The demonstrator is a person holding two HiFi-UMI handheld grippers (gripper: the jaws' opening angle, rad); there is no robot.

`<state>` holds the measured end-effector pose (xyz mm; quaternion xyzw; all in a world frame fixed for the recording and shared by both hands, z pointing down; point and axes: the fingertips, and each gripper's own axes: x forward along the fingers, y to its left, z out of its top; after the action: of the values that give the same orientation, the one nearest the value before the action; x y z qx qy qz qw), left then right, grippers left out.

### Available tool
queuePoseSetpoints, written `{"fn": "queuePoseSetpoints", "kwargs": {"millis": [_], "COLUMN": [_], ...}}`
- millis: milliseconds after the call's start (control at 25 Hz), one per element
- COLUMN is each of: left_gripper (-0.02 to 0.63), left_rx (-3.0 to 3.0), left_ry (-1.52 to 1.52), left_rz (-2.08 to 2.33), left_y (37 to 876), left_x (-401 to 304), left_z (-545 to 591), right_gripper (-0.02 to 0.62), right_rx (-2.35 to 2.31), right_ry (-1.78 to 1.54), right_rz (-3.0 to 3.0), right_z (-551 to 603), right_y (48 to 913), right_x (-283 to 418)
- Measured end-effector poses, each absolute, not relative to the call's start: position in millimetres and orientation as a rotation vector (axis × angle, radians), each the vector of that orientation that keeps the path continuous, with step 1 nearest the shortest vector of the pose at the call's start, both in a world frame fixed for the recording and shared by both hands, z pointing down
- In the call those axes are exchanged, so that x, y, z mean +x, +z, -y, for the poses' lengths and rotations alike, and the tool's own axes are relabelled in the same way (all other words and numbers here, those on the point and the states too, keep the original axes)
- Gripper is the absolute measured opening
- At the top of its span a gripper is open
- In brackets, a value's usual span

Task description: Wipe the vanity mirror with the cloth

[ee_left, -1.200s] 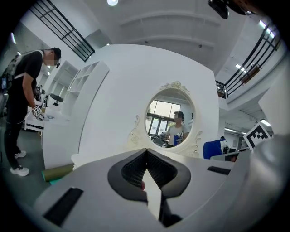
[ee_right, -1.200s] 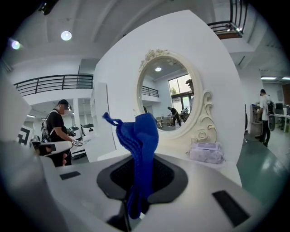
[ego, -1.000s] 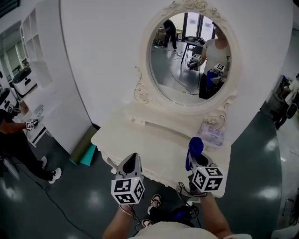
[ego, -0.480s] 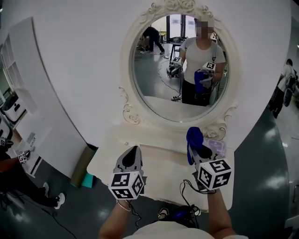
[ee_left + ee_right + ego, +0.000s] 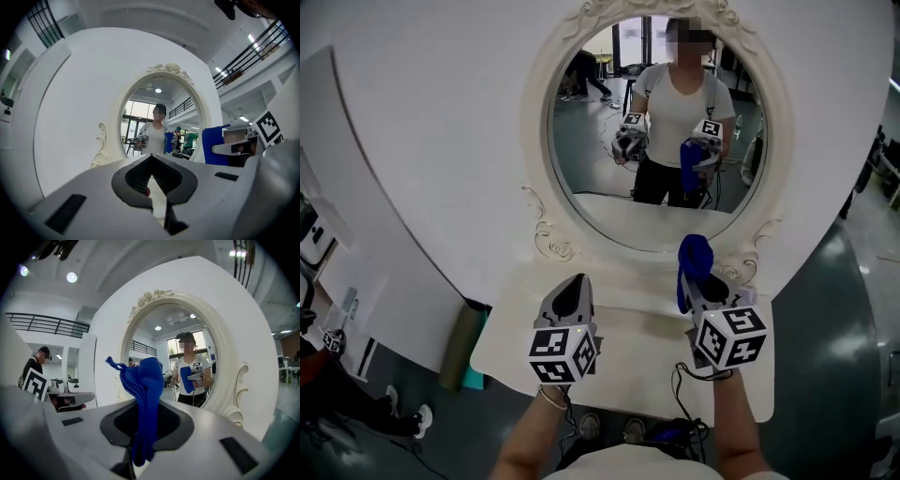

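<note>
An oval vanity mirror (image 5: 652, 131) in an ornate white frame stands at the back of a white dressing table (image 5: 628, 352). My right gripper (image 5: 698, 281) is shut on a blue cloth (image 5: 693, 260) that sticks up from its jaws, below the mirror's lower right rim. In the right gripper view the blue cloth (image 5: 142, 399) is bunched between the jaws, with the mirror (image 5: 176, 357) ahead. My left gripper (image 5: 567, 298) hovers over the table's left part, jaws together and empty. The left gripper view shows the mirror (image 5: 157, 119) ahead and the cloth (image 5: 213, 145) at the right.
A curved white wall (image 5: 422, 141) backs the mirror. A clear packet (image 5: 741, 292) lies on the table behind my right gripper. A person (image 5: 328, 394) sits on the floor at far left. Cables (image 5: 684, 431) hang below the table's front edge.
The view has tilted up and come closer, so the mirror fills more of the frame. Both grippers rose slightly toward the mirror's lower rim, the cloth still held.
</note>
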<state>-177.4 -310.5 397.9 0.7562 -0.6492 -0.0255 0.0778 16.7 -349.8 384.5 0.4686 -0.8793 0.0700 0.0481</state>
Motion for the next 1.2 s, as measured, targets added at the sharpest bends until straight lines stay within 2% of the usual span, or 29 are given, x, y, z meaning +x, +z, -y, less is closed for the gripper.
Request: {"fn": "queuePoseSetpoints", "kwargs": {"millis": [240, 600, 880, 1200], "left_gripper": [0.006, 0.006, 0.005, 0.006], "left_rx": [2.349, 2.499, 2.570, 2.573], "left_ry": [-0.094, -0.052, -0.056, -0.162], "left_rz": [1.864, 1.818, 1.863, 2.041], "left_y": [381, 331, 269, 169], "left_x": [-178, -178, -211, -263], "left_z": [335, 364, 390, 429], "right_gripper": [0.064, 0.064, 0.064, 0.064], "right_rx": [1.481, 1.451, 1.344, 1.284], "right_ry": [0.157, -0.213, -0.673, -1.017], "right_rz": [2.623, 2.512, 2.289, 1.924], "right_z": [348, 376, 401, 443], "right_y": [376, 313, 219, 137], "right_x": [6, -12, -69, -142]}}
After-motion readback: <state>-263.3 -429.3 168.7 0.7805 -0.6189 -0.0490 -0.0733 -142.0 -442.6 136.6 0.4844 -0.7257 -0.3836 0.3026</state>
